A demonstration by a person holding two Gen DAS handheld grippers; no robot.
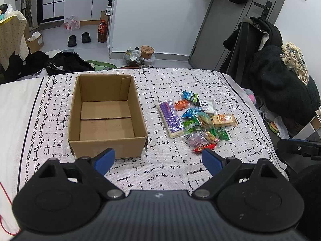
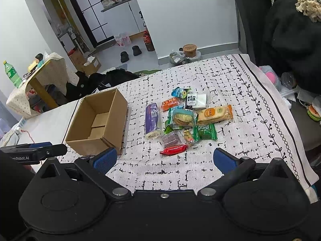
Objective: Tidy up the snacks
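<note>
Both our grippers, left (image 1: 158,158) and right (image 2: 164,158), stand wide apart and hold nothing. We see the snack pile (image 2: 186,118) on the patterned cloth (image 2: 230,80) ahead, beside the empty cardboard box (image 1: 106,112).

text: "enRobot.AI" partly cut off | on: left gripper (image 2: 34,152) side | snack wrappers' print: unreadable
</note>
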